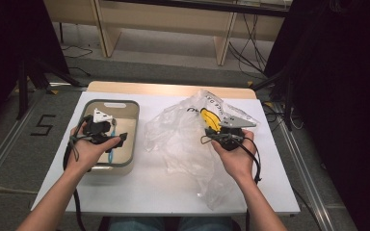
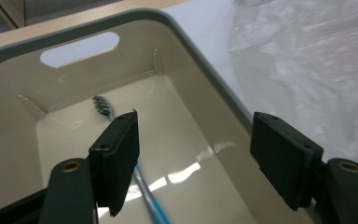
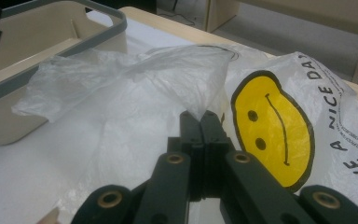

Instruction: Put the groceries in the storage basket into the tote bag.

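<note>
Toothbrush (image 2: 121,154) lies flat in the beige bin (image 2: 205,60), long axis running away from the left gripper (image 2: 205,163), whose fingers stand apart above it. Right gripper (image 3: 200,126) fingers are clamped on the plastic bag (image 3: 135,79) on the worktop (image 1: 173,187).

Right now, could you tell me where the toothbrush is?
The toothbrush lies on the bin's floor, left of the bag, under the open left gripper.

Grey carpet floor (image 1: 173,72) around white table (image 1: 139,187) — light wooden bench legs (image 1: 107,29) at 12 o'clock, black curtain (image 1: 347,72) at 3 o'clock, cables (image 1: 245,53) trailing.
</note>
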`<state>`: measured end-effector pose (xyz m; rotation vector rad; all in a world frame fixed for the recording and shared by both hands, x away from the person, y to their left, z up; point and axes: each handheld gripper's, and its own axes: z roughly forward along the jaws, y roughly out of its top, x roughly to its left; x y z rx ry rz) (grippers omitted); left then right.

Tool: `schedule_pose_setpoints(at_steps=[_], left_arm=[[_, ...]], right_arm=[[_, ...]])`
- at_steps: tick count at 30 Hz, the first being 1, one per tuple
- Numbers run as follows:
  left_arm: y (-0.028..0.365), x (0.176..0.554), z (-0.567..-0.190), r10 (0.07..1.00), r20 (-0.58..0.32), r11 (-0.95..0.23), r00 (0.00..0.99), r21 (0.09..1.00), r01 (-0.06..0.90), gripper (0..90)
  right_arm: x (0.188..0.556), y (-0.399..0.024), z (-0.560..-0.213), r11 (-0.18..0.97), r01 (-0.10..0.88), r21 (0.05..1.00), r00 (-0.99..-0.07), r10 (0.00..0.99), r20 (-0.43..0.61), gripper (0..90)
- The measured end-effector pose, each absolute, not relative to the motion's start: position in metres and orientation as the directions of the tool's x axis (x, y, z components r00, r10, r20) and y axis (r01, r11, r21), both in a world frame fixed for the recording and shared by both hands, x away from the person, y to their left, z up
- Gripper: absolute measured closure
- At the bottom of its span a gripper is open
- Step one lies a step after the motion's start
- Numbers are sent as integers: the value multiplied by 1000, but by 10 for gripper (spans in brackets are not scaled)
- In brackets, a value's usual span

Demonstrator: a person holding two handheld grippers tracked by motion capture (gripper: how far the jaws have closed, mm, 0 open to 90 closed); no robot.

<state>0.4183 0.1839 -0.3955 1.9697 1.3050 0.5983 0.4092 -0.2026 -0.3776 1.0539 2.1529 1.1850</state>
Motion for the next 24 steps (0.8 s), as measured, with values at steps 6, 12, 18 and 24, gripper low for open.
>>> schedule_pose_setpoints(at_steps=[6,12,18,24], left_arm=[[189,446,-407,937,5,-257,349,685,681,339],[193,468,-421,950,-7,-238,312,632,738,362],[199,481,-433,963,-9,-215,270,576,788,361],[201,489,-442,969,-8,-204,248,545,814,355]], right_arm=[[408,-202,-377,335,404,851,-600,800,-30,900],[408,-203,-378,337,400,852,-600,799,-34,900],[408,-204,-378,337,407,849,-598,801,-31,900],[407,-204,-379,336,409,849,-597,802,-29,900]])
